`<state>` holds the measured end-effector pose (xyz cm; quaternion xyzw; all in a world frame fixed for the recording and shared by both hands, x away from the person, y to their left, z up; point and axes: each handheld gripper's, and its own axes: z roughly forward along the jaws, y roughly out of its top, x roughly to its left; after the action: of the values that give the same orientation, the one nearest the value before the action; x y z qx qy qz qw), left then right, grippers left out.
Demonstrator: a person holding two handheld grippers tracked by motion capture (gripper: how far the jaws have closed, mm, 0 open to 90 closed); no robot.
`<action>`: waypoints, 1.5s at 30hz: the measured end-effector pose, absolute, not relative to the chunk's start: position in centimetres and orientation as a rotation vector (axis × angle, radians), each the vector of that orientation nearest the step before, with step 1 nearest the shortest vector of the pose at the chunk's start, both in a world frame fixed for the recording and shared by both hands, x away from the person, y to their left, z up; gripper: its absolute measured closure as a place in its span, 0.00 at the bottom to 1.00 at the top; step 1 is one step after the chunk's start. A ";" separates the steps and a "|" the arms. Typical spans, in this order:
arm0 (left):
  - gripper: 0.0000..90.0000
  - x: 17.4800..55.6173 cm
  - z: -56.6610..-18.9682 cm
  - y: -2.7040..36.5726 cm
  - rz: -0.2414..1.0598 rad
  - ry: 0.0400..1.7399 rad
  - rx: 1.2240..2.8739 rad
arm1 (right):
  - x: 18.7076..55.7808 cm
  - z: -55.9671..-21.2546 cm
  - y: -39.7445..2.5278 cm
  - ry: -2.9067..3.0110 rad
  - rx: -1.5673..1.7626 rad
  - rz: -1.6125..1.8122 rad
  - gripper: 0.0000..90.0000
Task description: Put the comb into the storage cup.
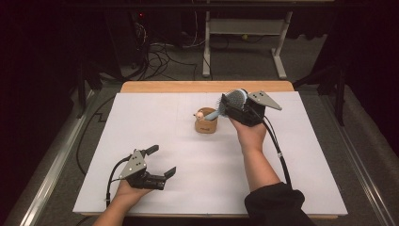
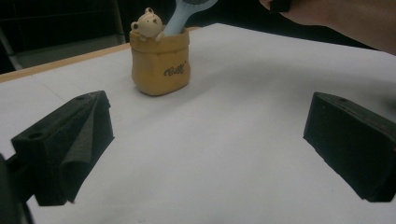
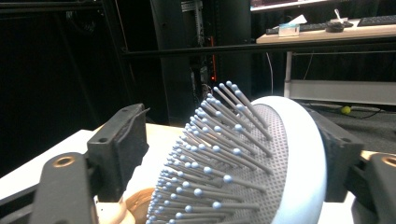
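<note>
- One light-blue hairbrush (image 1: 231, 100), bristled head up, its handle angling down into one tan bag-shaped holder (image 1: 206, 125) with a small bear figure (image 2: 147, 23) at its rim.
- The holder stands upright near the middle of the table's far half, on the white sheet (image 1: 197, 188).
- Two handheld grippers: the right gripper (image 1: 231, 107) is up beside the holder, its jaws around the brush head; in the right gripper view the back of the head rests on one pad while the bristle tips reach toward the other pad (image 3: 122, 140), so the brush is grasped loosely across its head.
- The left gripper (image 1: 160, 161) rests near the front-left of the sheet, jaws spread wide with nothing between them, well apart from the holder.
- One white sheet covers most of one wooden tabletop (image 1: 207, 86), whose bare edge shows at the far side.
- The room is dark; grey carpet, a tangle of cables (image 1: 160, 56) and one white desk frame (image 1: 244, 37) lie beyond the table.
</note>
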<state>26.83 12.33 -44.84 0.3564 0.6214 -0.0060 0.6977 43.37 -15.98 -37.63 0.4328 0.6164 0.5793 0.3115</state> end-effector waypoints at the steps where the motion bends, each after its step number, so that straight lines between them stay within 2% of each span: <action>1: 0.03 26.8 -44.8 12.3 -0.014 1.387 0.793 | 43.4 -37.6 -16.0 1.624 1.147 1.529 0.24; 21: 0.03 27.0 -44.8 12.4 -0.011 1.387 0.788 | 43.5 -37.5 -16.3 1.664 1.132 1.515 0.07; 26: 0.03 27.0 -44.7 12.4 -0.013 1.396 0.778 | 43.5 -37.5 -16.4 1.687 1.128 1.506 0.01; 45: 0.03 27.2 -44.9 12.4 -0.003 1.406 0.773 | 42.6 -37.3 -16.9 1.717 1.095 1.465 0.00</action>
<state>27.22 12.37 -44.85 0.3465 0.6298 -0.0012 0.6952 42.60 -16.88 -37.34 0.4148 0.6506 0.5548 0.3112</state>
